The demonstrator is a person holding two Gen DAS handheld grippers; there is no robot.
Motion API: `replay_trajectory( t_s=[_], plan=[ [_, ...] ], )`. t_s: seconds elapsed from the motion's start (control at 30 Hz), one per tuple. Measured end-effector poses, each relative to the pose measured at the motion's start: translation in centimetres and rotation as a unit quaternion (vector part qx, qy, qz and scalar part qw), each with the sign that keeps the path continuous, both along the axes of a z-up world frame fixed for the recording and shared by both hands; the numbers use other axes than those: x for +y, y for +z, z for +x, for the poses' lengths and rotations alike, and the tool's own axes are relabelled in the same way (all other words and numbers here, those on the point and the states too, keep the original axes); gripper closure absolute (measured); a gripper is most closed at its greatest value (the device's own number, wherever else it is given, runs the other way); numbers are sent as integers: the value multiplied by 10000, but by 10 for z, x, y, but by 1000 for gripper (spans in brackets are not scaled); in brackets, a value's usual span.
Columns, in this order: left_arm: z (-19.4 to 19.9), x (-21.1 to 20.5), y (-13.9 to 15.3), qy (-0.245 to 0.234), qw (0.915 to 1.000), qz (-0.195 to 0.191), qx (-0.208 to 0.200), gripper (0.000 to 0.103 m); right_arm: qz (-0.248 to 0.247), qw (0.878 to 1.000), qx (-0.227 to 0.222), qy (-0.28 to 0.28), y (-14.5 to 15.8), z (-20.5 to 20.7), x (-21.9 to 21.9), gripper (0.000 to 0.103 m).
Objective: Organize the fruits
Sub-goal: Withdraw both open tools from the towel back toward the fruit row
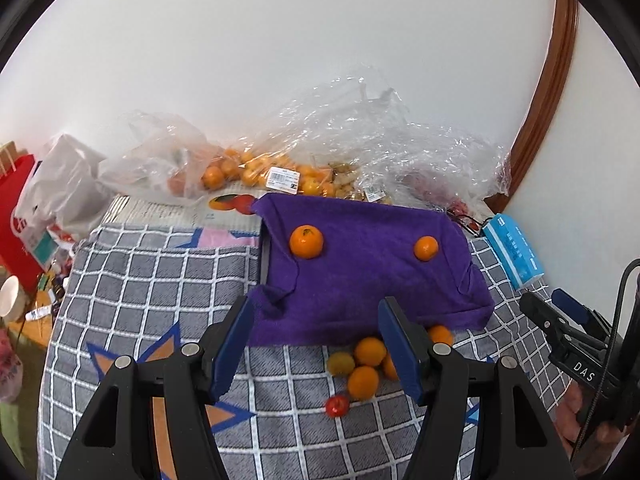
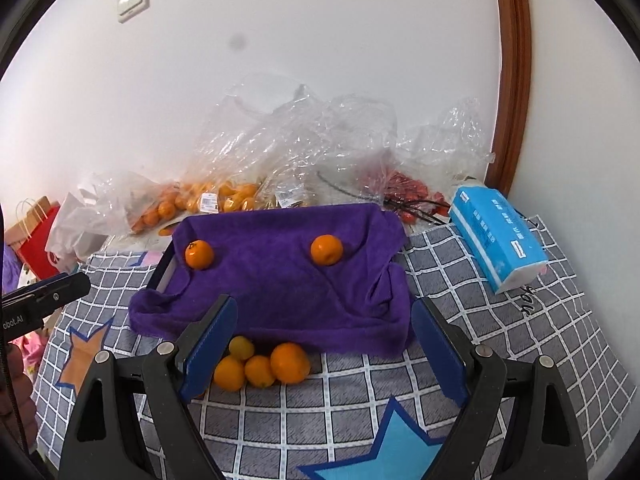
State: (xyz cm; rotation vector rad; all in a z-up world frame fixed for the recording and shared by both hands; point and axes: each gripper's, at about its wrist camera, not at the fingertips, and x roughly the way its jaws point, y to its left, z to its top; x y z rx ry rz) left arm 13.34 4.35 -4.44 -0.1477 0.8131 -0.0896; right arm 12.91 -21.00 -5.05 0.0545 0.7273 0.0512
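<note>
A purple towel [image 1: 360,268] [image 2: 280,280] covers a tray on the checked cloth. Two oranges lie on it, one at the left [image 1: 306,241] [image 2: 199,254] and one at the right [image 1: 425,248] [image 2: 327,250]. A cluster of small oranges [image 1: 364,364] [image 2: 264,364] and a red tomato [image 1: 337,405] lie on the cloth in front of the towel. My left gripper [image 1: 316,348] is open and empty, just before the towel's near edge. My right gripper [image 2: 324,352] is open and empty, with the cluster by its left finger.
Clear plastic bags of oranges [image 1: 256,172] [image 2: 208,200] and red fruit [image 2: 404,192] lie along the wall behind the towel. A blue tissue pack [image 1: 514,252] [image 2: 500,236] lies at the right. A red paper bag [image 1: 16,220] stands at the far left.
</note>
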Motion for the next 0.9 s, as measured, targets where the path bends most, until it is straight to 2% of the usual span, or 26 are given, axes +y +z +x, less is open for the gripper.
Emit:
replay_trajectory(
  t_s=[0.23,0.37,0.53,0.77,0.9],
  plan=[
    [-18,11,-8,220,9997,49,2,41,83,9999,-65,-1,-6,-13,-1,15],
    [-24,21,-18,357,9993,-70,89,41,211,9996,160,77,-15,-14,-1,16],
    [-28,25,-27,351,9992,-49,173,41,-10,9998,204,90,-24,-17,5,16],
    [-30,25,-35,313,9992,58,246,41,55,9990,410,163,-38,-14,9,16],
    [-31,25,-39,290,9991,125,291,41,-49,9982,548,219,-46,-12,14,24]
  ],
)
